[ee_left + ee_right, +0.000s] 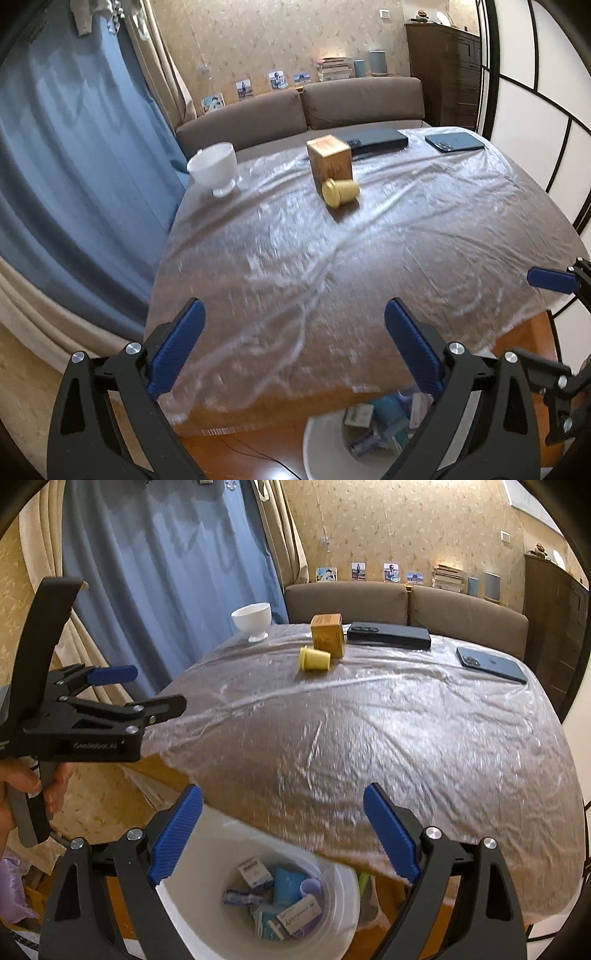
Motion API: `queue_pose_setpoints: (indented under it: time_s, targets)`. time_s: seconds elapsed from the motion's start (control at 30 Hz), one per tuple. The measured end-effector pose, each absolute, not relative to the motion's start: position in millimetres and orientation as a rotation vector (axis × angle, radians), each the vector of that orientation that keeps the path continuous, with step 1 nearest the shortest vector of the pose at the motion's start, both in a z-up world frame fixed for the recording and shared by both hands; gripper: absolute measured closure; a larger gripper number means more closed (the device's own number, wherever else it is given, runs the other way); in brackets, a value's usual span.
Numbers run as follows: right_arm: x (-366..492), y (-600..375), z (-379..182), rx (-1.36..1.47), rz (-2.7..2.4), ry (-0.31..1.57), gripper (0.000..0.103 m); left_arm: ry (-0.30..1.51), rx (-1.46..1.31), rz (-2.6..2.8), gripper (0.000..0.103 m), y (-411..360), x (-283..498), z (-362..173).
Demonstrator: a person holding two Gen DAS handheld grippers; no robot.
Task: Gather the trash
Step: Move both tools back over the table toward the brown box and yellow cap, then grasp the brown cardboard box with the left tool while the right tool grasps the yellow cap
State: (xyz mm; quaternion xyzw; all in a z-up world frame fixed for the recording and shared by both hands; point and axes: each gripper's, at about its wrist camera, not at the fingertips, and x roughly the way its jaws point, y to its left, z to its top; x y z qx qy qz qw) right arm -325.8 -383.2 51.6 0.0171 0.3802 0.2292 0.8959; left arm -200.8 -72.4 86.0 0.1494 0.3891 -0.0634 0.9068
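- Nearest, below the tabletop's [406,738] near edge, the white trash bin [332,934] already holds small boxes and wrappers; my right gripper [282,836] hangs over it, jaws apart, holding nothing.
- My left gripper [295,343] is also spread wide and empty, over the tabletop's near edge.
- Far across the plastic-covered tabletop, the yellow cup [340,192] lies on its side, touching the brown box [328,157]. It lies ahead, slightly right of my left gripper, which seems nearer.
- Beyond the box: white bowl [214,166], two phones.
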Motion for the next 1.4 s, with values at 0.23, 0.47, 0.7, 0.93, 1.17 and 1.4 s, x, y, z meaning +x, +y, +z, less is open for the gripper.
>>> queue_pose_setpoints:
  time_s: [0.23, 0.47, 0.7, 0.93, 1.17, 1.4]
  targets:
    - [-295, -368, 54, 0.039, 0.460, 0.777, 0.015, 0.768, 0.348, -0.164, 0.004, -77, -161, 94]
    - [-254, -352, 52, 0.048, 0.453, 0.773, 0.015, 0.766, 0.349, -0.211, 0.004, -78, -110, 97]
    - [-204, -333, 49, 0.036, 0.432, 0.770, 0.015, 0.795, 0.337, -0.258, 0.004, -82, -59, 88]
    - [-158, -312, 38, -0.025, 0.405, 0.778, 0.015, 0.839, 0.347, -0.336, 0.004, -92, -4, 68]
    - [-133, -292, 21, -0.125, 0.409, 0.784, 0.015, 0.861, 0.325, -0.449, 0.004, -107, 32, 54]
    - [-104, -296, 17, -0.048, 0.403, 0.813, 0.015, 0.886, 0.328, -0.537, 0.004, -120, 57, 38]
